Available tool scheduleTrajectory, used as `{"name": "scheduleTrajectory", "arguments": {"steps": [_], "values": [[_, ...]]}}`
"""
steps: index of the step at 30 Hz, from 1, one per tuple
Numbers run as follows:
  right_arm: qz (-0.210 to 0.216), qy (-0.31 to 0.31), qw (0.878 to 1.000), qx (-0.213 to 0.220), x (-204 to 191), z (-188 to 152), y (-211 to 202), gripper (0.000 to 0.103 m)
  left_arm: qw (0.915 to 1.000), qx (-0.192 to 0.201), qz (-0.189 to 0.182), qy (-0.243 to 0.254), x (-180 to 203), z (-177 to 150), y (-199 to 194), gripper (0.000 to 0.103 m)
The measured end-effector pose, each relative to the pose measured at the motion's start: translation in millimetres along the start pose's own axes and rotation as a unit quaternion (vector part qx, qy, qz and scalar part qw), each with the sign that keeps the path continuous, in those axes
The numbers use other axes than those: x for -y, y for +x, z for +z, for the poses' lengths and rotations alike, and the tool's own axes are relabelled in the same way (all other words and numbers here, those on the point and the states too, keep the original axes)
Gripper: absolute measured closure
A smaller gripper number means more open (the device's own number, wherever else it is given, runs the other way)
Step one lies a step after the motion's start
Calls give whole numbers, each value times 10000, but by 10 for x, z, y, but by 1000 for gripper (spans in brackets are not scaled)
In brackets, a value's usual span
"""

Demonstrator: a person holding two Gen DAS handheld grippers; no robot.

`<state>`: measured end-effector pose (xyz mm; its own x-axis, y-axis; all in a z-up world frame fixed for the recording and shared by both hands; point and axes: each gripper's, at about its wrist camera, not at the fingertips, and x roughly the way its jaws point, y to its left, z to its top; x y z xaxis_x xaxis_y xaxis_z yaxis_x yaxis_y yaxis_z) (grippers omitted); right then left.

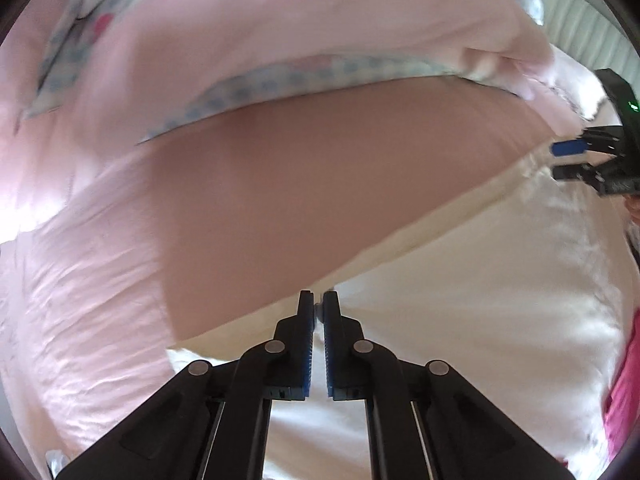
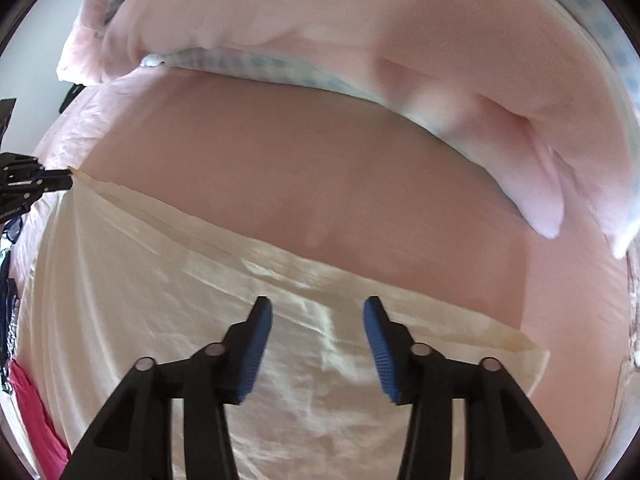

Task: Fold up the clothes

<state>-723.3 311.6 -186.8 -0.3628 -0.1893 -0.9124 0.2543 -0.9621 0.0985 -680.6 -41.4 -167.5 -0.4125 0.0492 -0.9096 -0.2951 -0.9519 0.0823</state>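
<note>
A cream satin garment [image 2: 180, 300] lies spread on a pink sheet [image 2: 320, 184]. In the left wrist view my left gripper [image 1: 319, 304] is shut, and the garment's far edge [image 1: 460, 280] runs into its tips. The right wrist view shows that left gripper [image 2: 68, 180] at the far left, pinching the garment's corner. My right gripper [image 2: 318, 312] hovers open over the cream cloth near its hem, with nothing between the blue pads [image 2: 258, 344]. In the left wrist view the right gripper [image 1: 554, 158] sits at the garment's far right edge, its fingers apart.
A pink duvet with blue dotted trim [image 1: 280, 32] is bunched beyond the garment, also filling the top of the right wrist view [image 2: 360, 20]. A magenta cloth [image 2: 28, 408] lies at the garment's near side, seen too at the right edge [image 1: 624, 380].
</note>
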Motion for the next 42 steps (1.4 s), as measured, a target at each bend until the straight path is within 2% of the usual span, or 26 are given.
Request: {"name": "scheduleTrajectory", "arguments": {"steps": [2, 4, 7, 12, 16, 17, 18, 19, 20, 22, 26, 31, 34, 35, 36, 38, 40, 42], "values": [[-140, -121, 9998, 26, -58, 153, 22, 46, 9996, -111, 173, -192, -150, 17, 92, 99], [-317, -185, 9993, -32, -9, 152, 53, 45, 9985, -272, 269, -381, -345, 66, 238, 99], [-427, -360, 9982, -199, -27, 161, 93, 45, 9968, -510, 327, -516, -363, -37, 346, 99], [-243, -779, 9962, -296, -23, 62, 138, 45, 9967, -364, 88, -723, -267, 2, 339, 99], [-171, -1080, 9934, -357, -29, 85, 270, 46, 9972, -356, 66, -654, -204, 81, 389, 99], [-121, -1061, 9937, -353, -14, 97, 299, 48, 9972, -366, 59, -648, -200, 105, 383, 99], [-71, -1086, 9935, -338, -15, 102, 298, 54, 9971, -378, 52, -655, -178, 120, 384, 99], [-8, -1173, 9925, -342, -32, 98, 286, 83, 9970, -374, 40, -672, -174, 71, 341, 99], [-21, -1322, 9907, -313, -75, 82, 256, 93, 9969, -354, -9, -700, -244, 89, 397, 99], [-79, -1544, 9876, -276, -131, 34, 206, 100, 9965, -341, -66, -764, -363, 125, 471, 99], [23, -1337, 9907, -235, -31, -20, 118, 102, 9962, -304, -95, -814, -365, 83, 414, 99], [-309, -1088, 9933, 218, -67, 58, -21, 102, 9984, 177, 58, -537, -150, 120, 172, 99], [-621, -937, 9930, 369, -28, 45, -69, 103, 9983, 301, 291, -403, -52, 236, 233, 100], [-730, -877, 9929, 334, -131, -83, -93, 103, 9972, 345, 499, -446, -68, 282, 276, 101], [-832, -816, 9927, 295, -207, -179, -105, 103, 9965, 322, 442, -640, -153, 342, 340, 101], [-975, -673, 9929, 108, -189, -82, 41, 103, 9937, 265, 283, -1050, -333, 466, 470, 101], [-1241, -602, 9904, -57, -143, -88, 190, 103, 9903, 50, 125, -1380, -465, 448, 584, 101], [-1331, -401, 9903, 23, -127, -106, 223, 103, 9895, -4, -10, -1446, -445, 442, 586, 101]]}}
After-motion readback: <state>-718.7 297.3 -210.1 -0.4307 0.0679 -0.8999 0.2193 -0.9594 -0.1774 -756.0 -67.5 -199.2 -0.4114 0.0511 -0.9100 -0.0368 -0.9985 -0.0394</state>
